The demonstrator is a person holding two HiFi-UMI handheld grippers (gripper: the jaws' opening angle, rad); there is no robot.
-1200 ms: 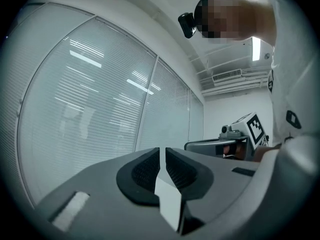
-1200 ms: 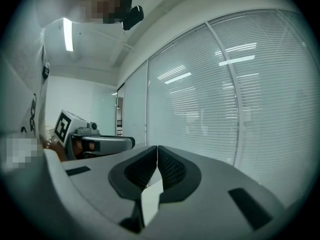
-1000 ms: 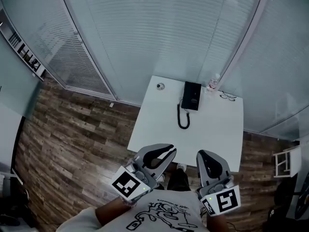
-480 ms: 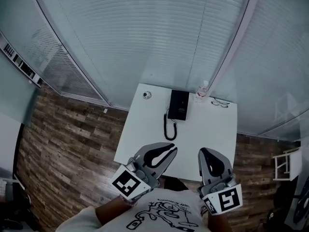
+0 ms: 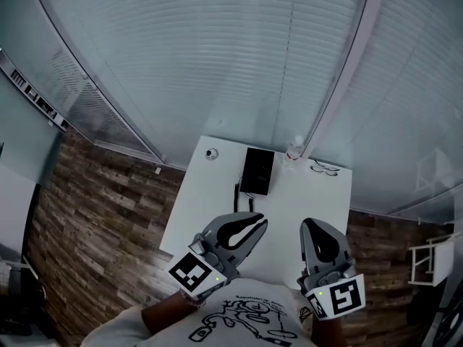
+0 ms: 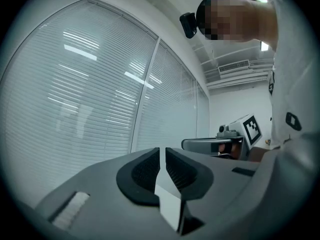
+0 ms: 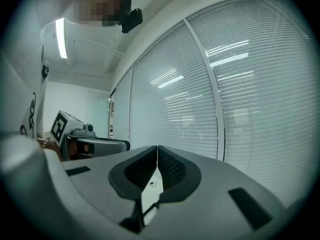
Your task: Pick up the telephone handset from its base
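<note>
The black telephone (image 5: 258,170) lies at the far side of the white table (image 5: 311,201), and I cannot tell its handset apart from the base. Its dark cord (image 5: 236,192) runs down the left side. My left gripper (image 5: 255,223) is shut and empty over the table's near edge, pointing towards the phone and well short of it. My right gripper (image 5: 310,227) is also shut and empty, level with the left and further right. In the left gripper view the jaws (image 6: 162,151) meet in front of window blinds. The right gripper view shows its closed jaws (image 7: 157,148) the same way.
A small clear bottle (image 5: 293,150) and a pair of glasses (image 5: 325,168) lie right of the phone. A small round object (image 5: 210,153) sits at the far left corner. Glass walls with blinds close in behind the table. Wood floor (image 5: 101,201) lies to the left.
Both grippers have come forward towards the table and now reach over its near edge. The phone appears closer to them. Both stay shut.
</note>
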